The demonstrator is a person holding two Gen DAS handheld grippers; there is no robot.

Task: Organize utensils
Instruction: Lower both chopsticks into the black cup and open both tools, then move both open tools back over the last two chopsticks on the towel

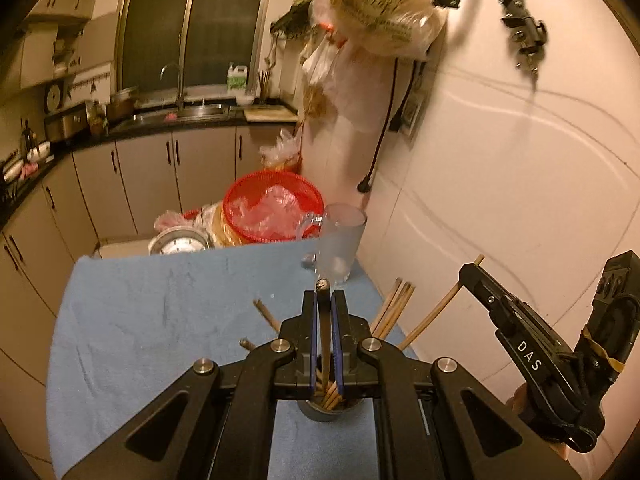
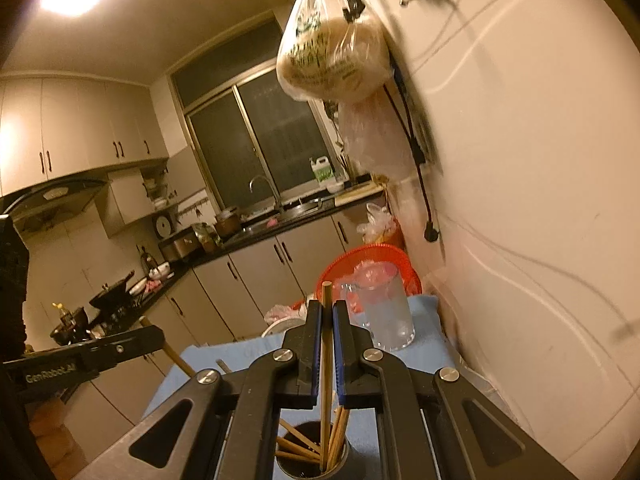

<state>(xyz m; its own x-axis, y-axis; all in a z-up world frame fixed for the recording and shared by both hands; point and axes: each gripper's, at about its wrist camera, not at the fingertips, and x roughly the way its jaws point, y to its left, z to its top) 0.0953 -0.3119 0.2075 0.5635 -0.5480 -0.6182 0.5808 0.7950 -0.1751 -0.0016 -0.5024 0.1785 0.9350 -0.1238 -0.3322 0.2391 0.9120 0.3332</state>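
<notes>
left gripper clamped on dark chopstick | right gripper clamped on wooden chopstick | both above round metal chopstick cup

Right gripper: jaws closed on a single wooden chopstick, held upright, its tip rising above the blue pads. Metal holder directly below, holding further chopsticks fanned at angles; the held chopstick's lower end reaches into it. Blue cloth covers the tabletop. Clear glass mug, empty, stands upright on the cloth near the wall. Red mesh basket sits behind the mug. Left gripper enters from the left edge, gripping another chopstick. Plastic bag hangs on the wall above. Kitchen counter with sink in the background.
</notes>
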